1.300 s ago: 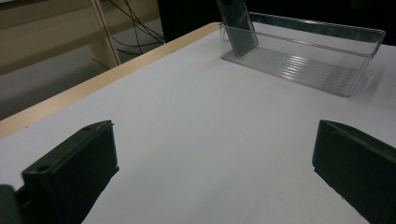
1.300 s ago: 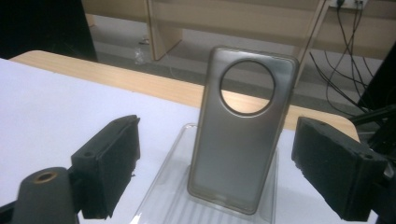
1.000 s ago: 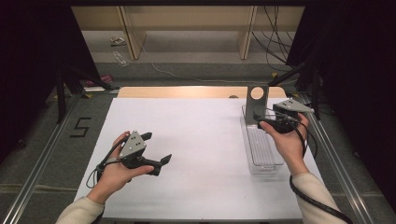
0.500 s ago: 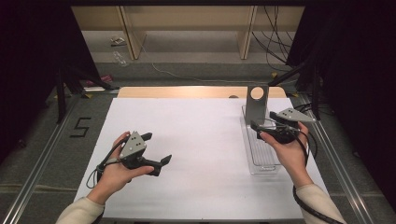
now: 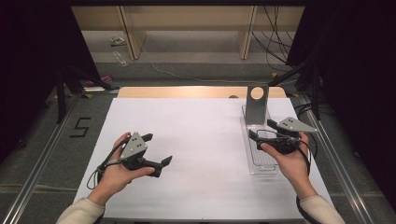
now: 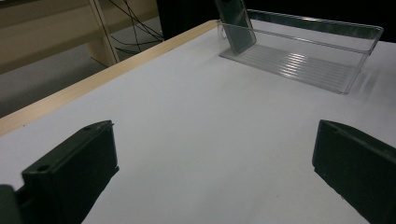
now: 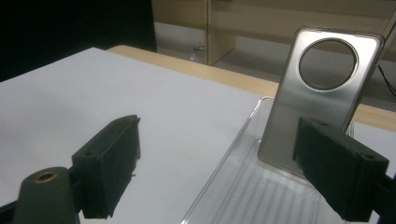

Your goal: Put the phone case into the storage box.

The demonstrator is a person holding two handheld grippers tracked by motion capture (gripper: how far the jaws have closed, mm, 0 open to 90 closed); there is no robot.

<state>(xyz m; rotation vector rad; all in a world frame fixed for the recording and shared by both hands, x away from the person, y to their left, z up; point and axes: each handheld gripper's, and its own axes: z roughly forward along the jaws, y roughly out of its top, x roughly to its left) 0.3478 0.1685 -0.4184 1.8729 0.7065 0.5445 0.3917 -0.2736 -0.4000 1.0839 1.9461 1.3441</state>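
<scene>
The right gripper (image 5: 263, 129) is held over the clear tray (image 5: 261, 169) at the right of the high view, fingers spread wide, nothing between them. The phone case (image 5: 257, 104) is seen standing upright at the tray's far end, leaning slightly. From the right gripper view, the case (image 7: 322, 93) is shown close up, metallic grey with a round cut-out near its top, its foot resting inside the tray (image 7: 233, 186). The left gripper (image 5: 158, 149) is held low over the white worktop (image 5: 196, 135) at lower left of the high view, well apart from the tray. In the left gripper view its fingers are seen wide and empty, the tray (image 6: 327, 74) lying at upper right.
</scene>
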